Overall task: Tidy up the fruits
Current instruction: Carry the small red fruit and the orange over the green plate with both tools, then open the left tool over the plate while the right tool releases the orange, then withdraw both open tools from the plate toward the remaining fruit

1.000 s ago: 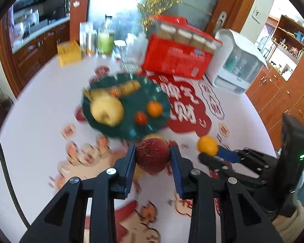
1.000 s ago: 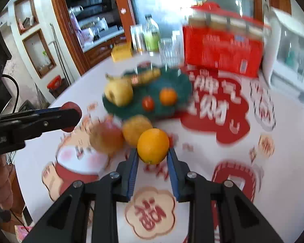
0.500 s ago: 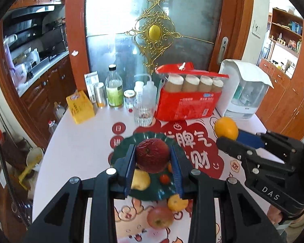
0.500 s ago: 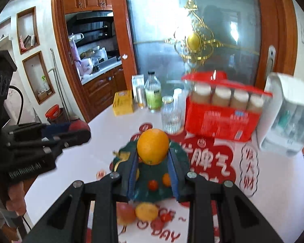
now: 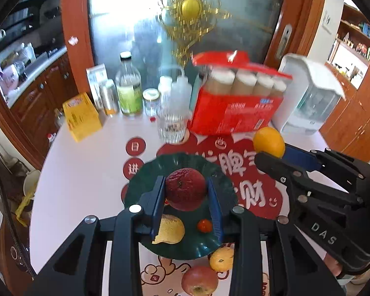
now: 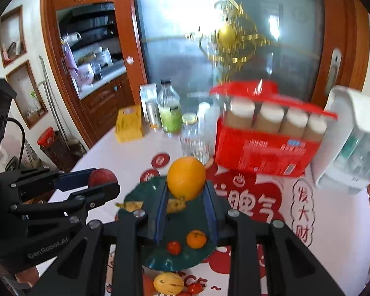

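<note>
Glass (image 5: 171,127) and red carton (image 5: 234,108) (behind) flank green plate (image 5: 145,185).

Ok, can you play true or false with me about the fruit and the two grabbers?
1. The left gripper holds a red apple. True.
2. The right gripper is empty. False: it is shut on an orange.
3. The plate is green. True.
4. Every fruit is on the plate. False: another apple and a yellow fruit lie on the table beside it.
5. The glass stands on the plate. False: it stands on the table behind the plate, near the red box.
</note>
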Tool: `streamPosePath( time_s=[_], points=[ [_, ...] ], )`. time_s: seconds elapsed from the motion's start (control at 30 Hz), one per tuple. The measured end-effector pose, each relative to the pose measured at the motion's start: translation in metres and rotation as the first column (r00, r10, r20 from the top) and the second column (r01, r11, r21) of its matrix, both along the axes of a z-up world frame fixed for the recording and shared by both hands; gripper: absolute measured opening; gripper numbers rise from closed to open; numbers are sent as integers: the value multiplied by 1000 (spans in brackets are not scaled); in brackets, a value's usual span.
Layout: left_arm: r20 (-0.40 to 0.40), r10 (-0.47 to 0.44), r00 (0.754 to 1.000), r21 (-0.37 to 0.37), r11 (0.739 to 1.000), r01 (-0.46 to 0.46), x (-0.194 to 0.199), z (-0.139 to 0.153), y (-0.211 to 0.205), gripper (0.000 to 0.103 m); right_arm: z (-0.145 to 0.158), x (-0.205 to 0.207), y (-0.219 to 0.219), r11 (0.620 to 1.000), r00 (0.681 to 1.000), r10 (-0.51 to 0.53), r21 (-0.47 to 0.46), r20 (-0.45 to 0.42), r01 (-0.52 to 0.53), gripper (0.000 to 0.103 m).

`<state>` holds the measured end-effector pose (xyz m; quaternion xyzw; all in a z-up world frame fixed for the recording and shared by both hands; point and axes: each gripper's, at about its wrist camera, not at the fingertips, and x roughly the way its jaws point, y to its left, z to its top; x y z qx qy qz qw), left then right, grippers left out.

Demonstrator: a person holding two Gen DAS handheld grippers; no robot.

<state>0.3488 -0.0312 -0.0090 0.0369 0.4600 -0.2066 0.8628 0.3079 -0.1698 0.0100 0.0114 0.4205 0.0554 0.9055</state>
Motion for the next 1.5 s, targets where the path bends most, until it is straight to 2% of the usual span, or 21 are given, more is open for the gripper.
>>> streamPosePath(
  time_s=[0.2, 0.57, 0.77, 1.07, 1.17, 1.23, 1.33, 1.5],
  points=[
    [-69, -19, 997, 31, 999, 21, 21, -43, -12, 32, -52, 20, -1, 1000, 995, 0, -23, -102, -2, 29],
    [-186, -41, 982, 106, 993, 61, 47, -114, -26, 32, -122, 45, -4, 1000, 973, 7, -15, -230, -11, 29],
    [-212, -44, 976, 133, 988, 73, 53, -132, -27, 32, -150, 53, -5, 1000, 958, 15, -7, -288, -18, 29],
    [-234, -57, 971, 164, 982, 98, 51, -146, -29, 34, -169, 58, -3, 999, 939, 30, 39, -342, -17, 29],
    [-243, -42, 969, 163, 983, 83, 52, -148, -26, 46, -173, 60, -6, 998, 933, 26, 64, -358, -3, 29],
    [-242, -23, 970, 156, 986, 62, 53, -147, -21, 61, -174, 61, -10, 996, 929, 21, 93, -369, 14, 30],
    [-243, -11, 970, 136, 990, 45, 55, -144, -14, 74, -175, 61, -16, 991, 927, 18, 129, -375, 32, 31],
    [-233, -10, 972, 132, 990, 42, 51, -139, -13, 78, -172, 59, -20, 988, 931, 12, 148, -364, 45, 36]
  ],
)
